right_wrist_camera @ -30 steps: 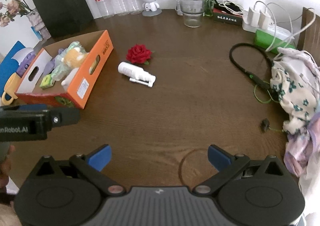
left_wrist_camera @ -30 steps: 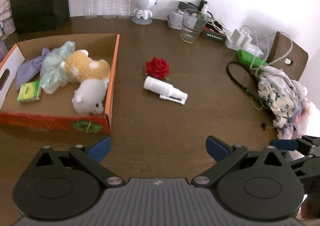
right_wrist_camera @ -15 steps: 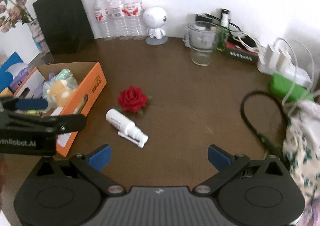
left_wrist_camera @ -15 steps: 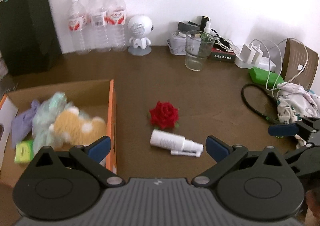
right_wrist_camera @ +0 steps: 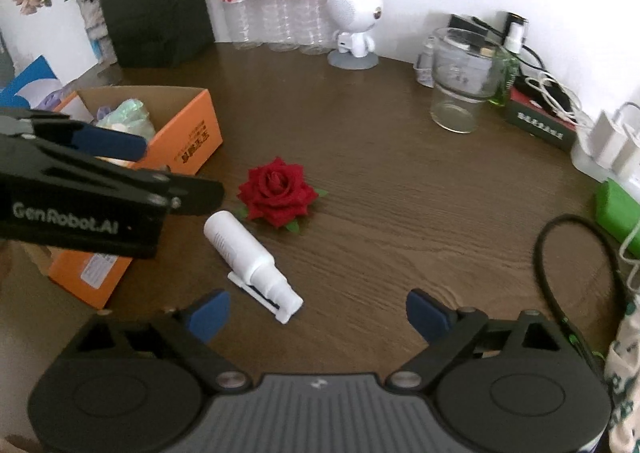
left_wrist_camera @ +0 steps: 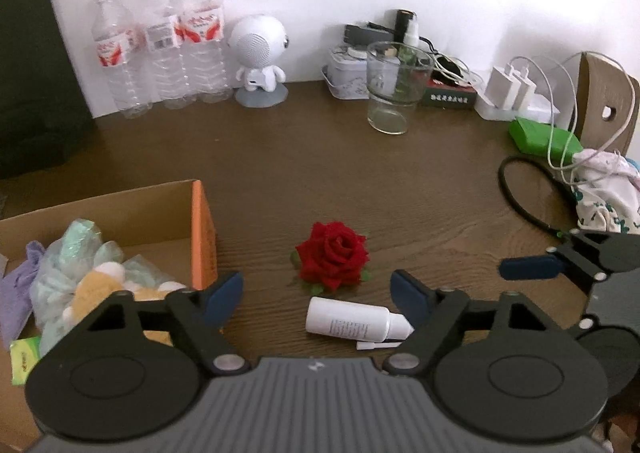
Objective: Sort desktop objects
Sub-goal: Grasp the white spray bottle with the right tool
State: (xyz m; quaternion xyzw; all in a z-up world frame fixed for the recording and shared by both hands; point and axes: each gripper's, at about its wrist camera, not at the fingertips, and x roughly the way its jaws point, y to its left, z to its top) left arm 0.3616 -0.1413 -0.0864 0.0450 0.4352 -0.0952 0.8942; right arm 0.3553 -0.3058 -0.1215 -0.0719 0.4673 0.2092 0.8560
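Spray bottle [left_wrist_camera: 352, 323] lies on the surface beside the rose [left_wrist_camera: 332, 261], between the released left gripper [left_wrist_camera: 316, 293] fingers. Right gripper [right_wrist_camera: 318, 313] (also released) hovers near. Left, the cardboard box [left_wrist_camera: 202, 229] holds plush toys [left_wrist_camera: 116, 285], partly hidden.

Both grippers: black linkage arms, blue finger pads [left_wrist_camera: 223, 297], silver screws, grey ribbed housing. Left gripper [right_wrist_camera: 120, 169] side reads "GenRobot.AI" in white.

A red rose head [left_wrist_camera: 333, 261] with green leaves lies on the brown desk, a white spray bottle [left_wrist_camera: 355, 323] on its side just at its 5 o'clock, the orange cardboard box [right_wrist_camera: 188, 133] at 9 o'clock.
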